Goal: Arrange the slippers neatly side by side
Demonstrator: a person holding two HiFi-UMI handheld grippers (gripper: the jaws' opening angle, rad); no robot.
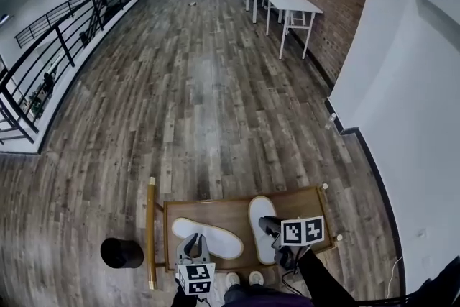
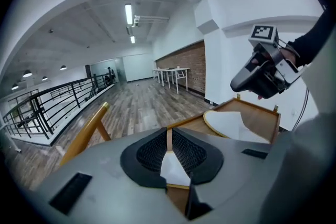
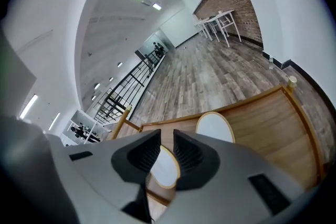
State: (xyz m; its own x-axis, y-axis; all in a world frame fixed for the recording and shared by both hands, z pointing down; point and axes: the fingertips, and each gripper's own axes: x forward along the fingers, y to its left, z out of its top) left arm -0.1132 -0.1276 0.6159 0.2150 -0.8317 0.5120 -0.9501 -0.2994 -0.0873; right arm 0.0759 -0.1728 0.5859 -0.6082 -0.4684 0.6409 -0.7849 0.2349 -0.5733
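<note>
Two flat white slippers with tan rims lie on a low wooden tray table (image 1: 295,201). The left slipper (image 1: 208,237) lies slanted; the right slipper (image 1: 261,223) points away from me. My left gripper (image 1: 192,246) hangs over the near end of the left slipper. In the left gripper view its jaws (image 2: 169,136) are shut to a thin slit, with the slipper (image 2: 174,168) showing beneath them. My right gripper (image 1: 268,225) hovers above the right slipper, open and holding nothing. In the right gripper view (image 3: 167,145), a slipper end (image 3: 164,169) shows through the gap and the other slipper (image 3: 214,126) lies beyond.
A yellow wooden pole (image 1: 151,226) runs along the tray's left side, with a black round object (image 1: 121,253) on the floor beside it. White tables (image 1: 291,7) stand far off by the brick wall. A black railing (image 1: 57,57) runs at left and a white wall (image 1: 402,118) at right.
</note>
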